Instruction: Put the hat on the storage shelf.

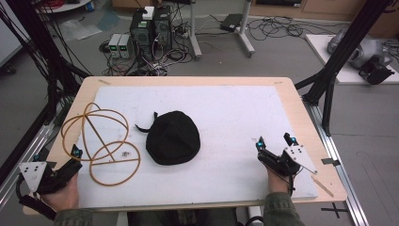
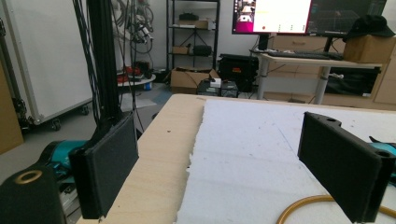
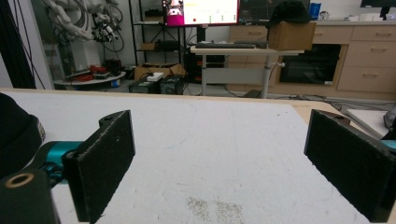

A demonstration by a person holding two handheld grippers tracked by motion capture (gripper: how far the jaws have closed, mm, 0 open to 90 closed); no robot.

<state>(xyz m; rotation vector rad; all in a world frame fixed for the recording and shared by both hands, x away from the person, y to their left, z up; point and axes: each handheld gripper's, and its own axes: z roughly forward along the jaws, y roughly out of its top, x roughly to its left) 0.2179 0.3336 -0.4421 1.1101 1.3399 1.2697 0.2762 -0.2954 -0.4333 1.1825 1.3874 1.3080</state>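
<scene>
Left gripper [image 1: 56, 162] at the near left corner of the table [image 1: 188, 80], held in a hand [image 1: 63, 195]; jaws spread wide, nothing between them, one hanging over the bare wooden edge, the other over the white mat [image 1: 226, 117]. Seen from the left gripper view [image 2: 233, 163]: a curve of tan hoop [image 2: 303, 205] low on the mat just beside the inner jaw, partly hidden by it.

Right gripper [image 1: 275, 141] near the front right of the mat, also gripped by a hand [image 1: 277, 181]; jaws wide apart and empty, bare mat between them in the right gripper view [image 3: 219, 158], with a small speckled smudge [image 3: 215, 207] on the mat near the camera.

Between the two, on the mat: a black cap [image 1: 173, 137], dome up, strap tail [image 1: 145, 125] trailing toward the left. Just left of it, a tan wire frame [image 1: 101, 141] of linked rings, spreading off the mat edge onto the wood, close in front of the left gripper and lying between it and the cap. A small dark speck [image 1: 125, 152] inside the nearest ring. Edge of the cap at the left border of the right gripper view [image 3: 16, 135].

No container visible on the table.

Beyond the far edge, on the floor: computer towers [image 1: 150, 28] amid tangled cables [image 1: 273, 28]. Black frame posts [image 1: 348, 47] at both sides.
</scene>
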